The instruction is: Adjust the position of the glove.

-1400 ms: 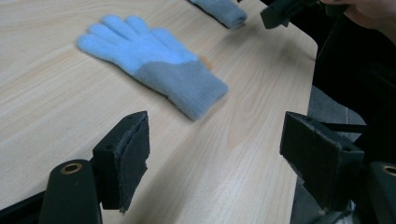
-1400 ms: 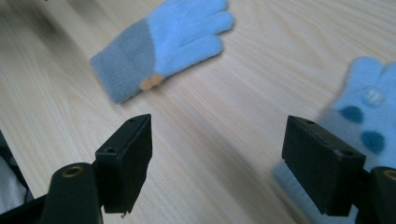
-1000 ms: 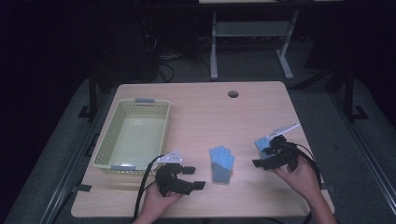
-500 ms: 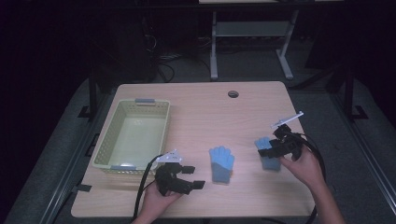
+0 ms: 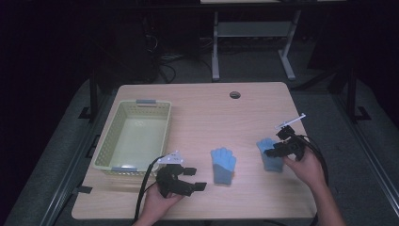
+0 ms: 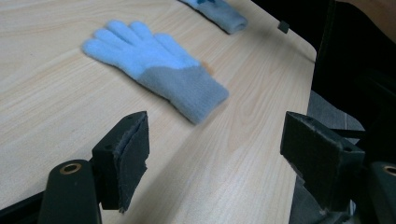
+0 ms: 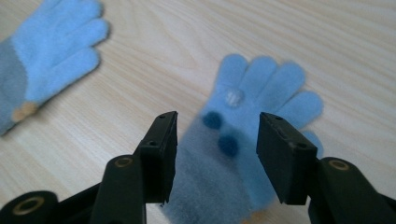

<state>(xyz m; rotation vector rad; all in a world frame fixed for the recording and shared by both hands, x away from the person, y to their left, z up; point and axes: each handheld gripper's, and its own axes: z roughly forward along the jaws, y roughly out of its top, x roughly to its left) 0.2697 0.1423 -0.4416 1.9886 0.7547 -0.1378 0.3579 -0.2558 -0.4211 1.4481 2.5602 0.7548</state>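
Note:
Two light-blue knit gloves with grey cuffs lie flat on the wooden table (image 5: 202,113). One glove (image 5: 223,165) (image 6: 159,70) (image 7: 51,51) is at the front middle, just ahead of my left gripper (image 5: 195,178) (image 6: 215,154), which rests open and empty. The other glove (image 5: 269,153) (image 7: 261,88), with dark dots on its palm, lies at the right. My right gripper (image 5: 272,151) (image 7: 217,154) hangs low over its cuff. Its jaws have just been closing and now stand half apart, with the glove between them, and the pads do not press on it.
A pale green plastic basket (image 5: 109,141) stands empty at the left of the table. A round cable hole (image 5: 235,95) sits near the far edge. The right glove lies close to the table's right edge. Dark floor and a metal frame lie beyond the table.
The right hand has shifted a little toward the table's right side while staying over the right glove, and its jaws stand narrower. The left gripper and both gloves have not moved.

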